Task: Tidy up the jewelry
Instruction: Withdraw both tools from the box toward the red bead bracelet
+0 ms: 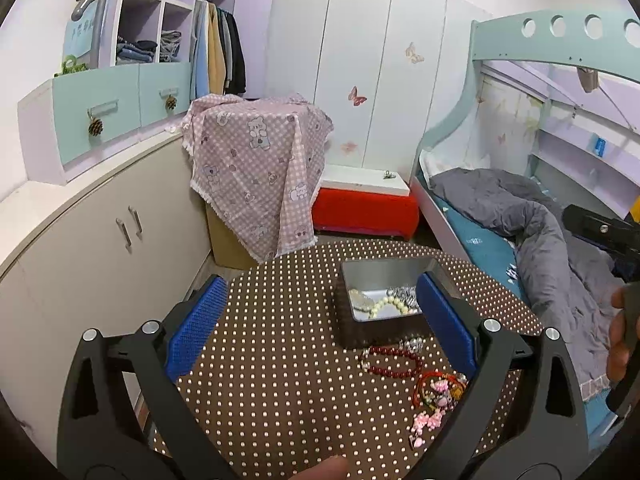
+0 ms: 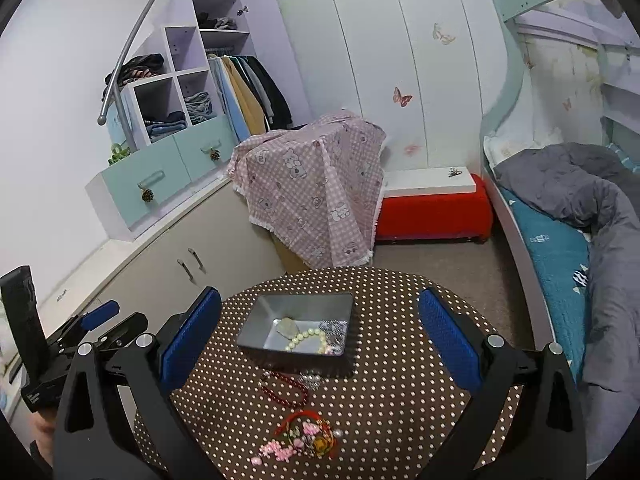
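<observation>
A metal tin box sits on the round brown polka-dot table. It holds a pearl bracelet and silvery pieces. In front of the box lie a dark red bead bracelet and a pile of pink and red charm jewelry. My left gripper is open and empty above the table, left of the jewelry. My right gripper is open and empty, hovering over the box and jewelry.
A cloth-covered box and a red bench stand behind the table. White cabinets lie left, a bunk bed with grey duvet right.
</observation>
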Motion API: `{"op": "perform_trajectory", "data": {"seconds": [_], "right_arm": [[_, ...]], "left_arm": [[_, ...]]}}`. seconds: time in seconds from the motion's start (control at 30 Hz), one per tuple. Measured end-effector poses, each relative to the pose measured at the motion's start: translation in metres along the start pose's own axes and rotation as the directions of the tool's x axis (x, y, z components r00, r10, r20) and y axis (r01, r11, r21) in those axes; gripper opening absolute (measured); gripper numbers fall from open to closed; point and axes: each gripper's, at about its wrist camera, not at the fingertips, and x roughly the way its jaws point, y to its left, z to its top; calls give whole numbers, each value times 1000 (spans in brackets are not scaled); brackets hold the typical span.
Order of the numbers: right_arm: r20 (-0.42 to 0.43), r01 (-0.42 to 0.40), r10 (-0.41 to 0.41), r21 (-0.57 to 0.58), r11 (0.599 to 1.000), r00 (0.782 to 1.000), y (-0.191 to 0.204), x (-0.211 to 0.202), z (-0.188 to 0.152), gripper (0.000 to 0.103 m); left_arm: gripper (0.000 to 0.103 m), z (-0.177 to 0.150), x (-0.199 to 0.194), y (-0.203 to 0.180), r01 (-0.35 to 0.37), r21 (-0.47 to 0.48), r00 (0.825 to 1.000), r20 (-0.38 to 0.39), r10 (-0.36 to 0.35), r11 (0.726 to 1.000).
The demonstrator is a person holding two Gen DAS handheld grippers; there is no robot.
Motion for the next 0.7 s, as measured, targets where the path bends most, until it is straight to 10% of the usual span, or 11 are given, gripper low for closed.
{"op": "perform_trajectory", "data": {"seconds": [0.7], "right_arm": [[-185,78,-69,46,996,980,-23,27,-86,95]], "left_arm": [[94,-58,65,-19,6,36,976,-217,2,999]]}}
